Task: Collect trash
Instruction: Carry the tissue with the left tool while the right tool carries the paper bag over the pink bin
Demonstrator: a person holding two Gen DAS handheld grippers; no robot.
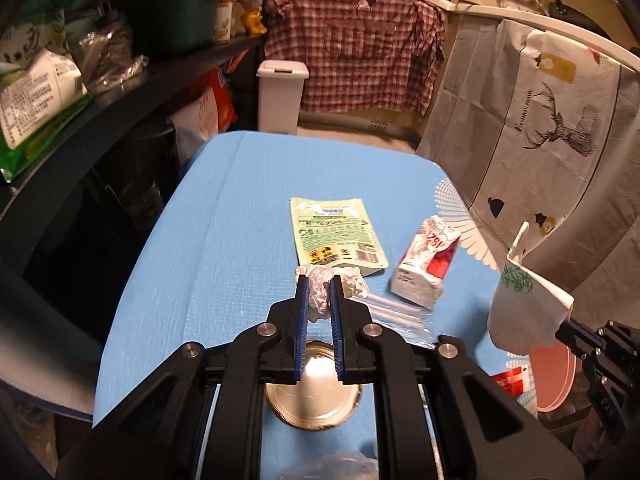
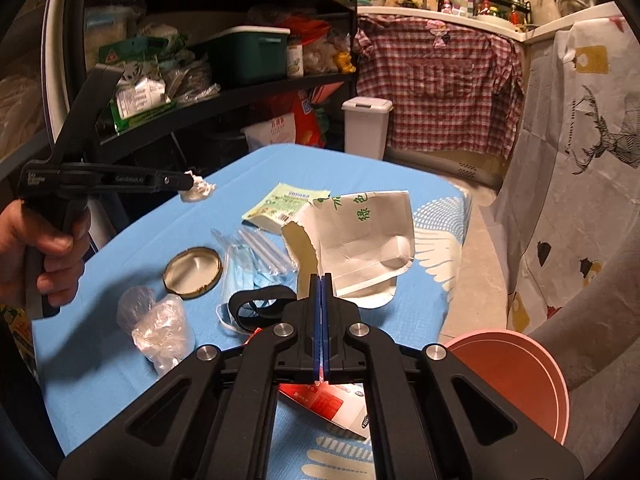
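Observation:
My left gripper (image 1: 319,280) is shut on a crumpled white tissue (image 1: 320,294) and holds it above the blue table (image 1: 224,216); it also shows in the right wrist view (image 2: 188,181) with the tissue (image 2: 198,191) at its tip. My right gripper (image 2: 321,280) is shut on the edge of a white paper bag (image 2: 360,236) with green print, held open; the bag also shows in the left wrist view (image 1: 520,308). On the table lie a green pouch (image 1: 336,232), a crushed red and white carton (image 1: 424,264), a metal lid (image 2: 193,268) and a clear plastic bag (image 2: 160,332).
A white bin (image 1: 280,96) stands beyond the table's far end. Dark shelves (image 1: 120,92) full of goods run along the left. A pink round stool (image 2: 516,376) stands at the table's right. A packet with a blue mask (image 2: 252,272), a black strap (image 2: 256,308) and a red packet (image 2: 324,404) lie near me.

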